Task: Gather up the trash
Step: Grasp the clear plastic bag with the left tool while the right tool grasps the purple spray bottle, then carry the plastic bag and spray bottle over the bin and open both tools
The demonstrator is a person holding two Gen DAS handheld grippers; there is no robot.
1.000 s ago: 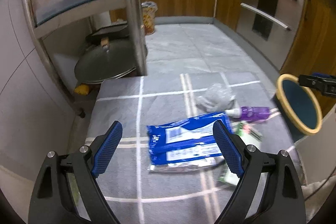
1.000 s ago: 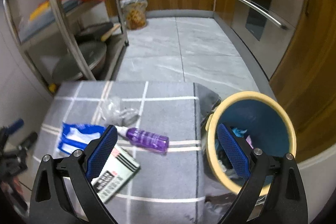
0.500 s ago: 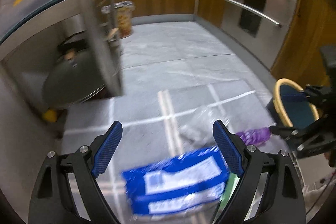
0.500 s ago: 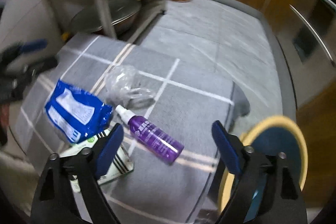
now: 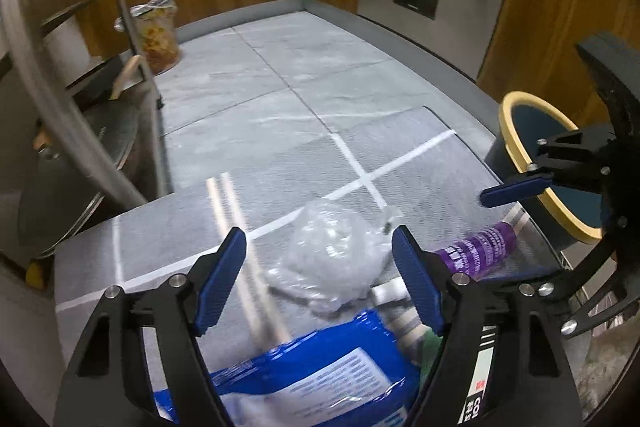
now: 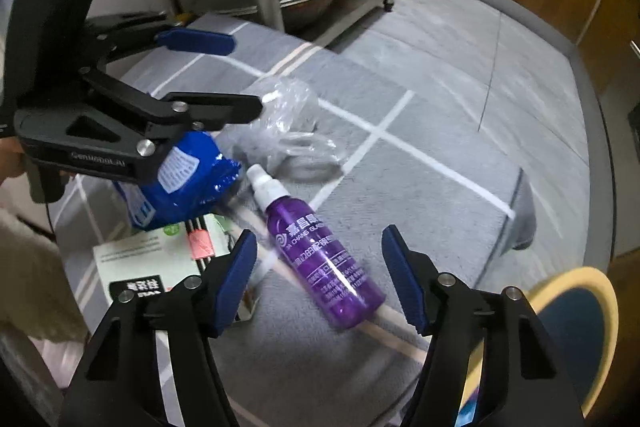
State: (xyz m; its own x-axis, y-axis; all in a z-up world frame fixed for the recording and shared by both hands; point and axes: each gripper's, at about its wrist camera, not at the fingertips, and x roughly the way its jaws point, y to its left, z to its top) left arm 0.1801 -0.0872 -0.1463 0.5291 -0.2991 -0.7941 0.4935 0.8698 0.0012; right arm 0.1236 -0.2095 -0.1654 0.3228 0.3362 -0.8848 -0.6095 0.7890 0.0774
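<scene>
Purple spray bottle (image 6: 320, 247) lies on the grey checked table (image 6: 420, 195) between the jaws of the right gripper (image 6: 318, 277), which have just been closing but grip nothing. The left gripper (image 5: 320, 281), also narrowing and empty, frames a crumpled clear plastic bag (image 5: 332, 251) beside a blue packet (image 5: 304, 383). A yellow-rimmed bin (image 5: 516, 107) stands at the table's edge.

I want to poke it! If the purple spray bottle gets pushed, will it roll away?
Probably. The purple spray bottle is round and lies on its side on the grey cloth, so a sideways push would likely roll it. Its smooth plastic looks stiff and perhaps a bit slippery. It looks light.
</scene>
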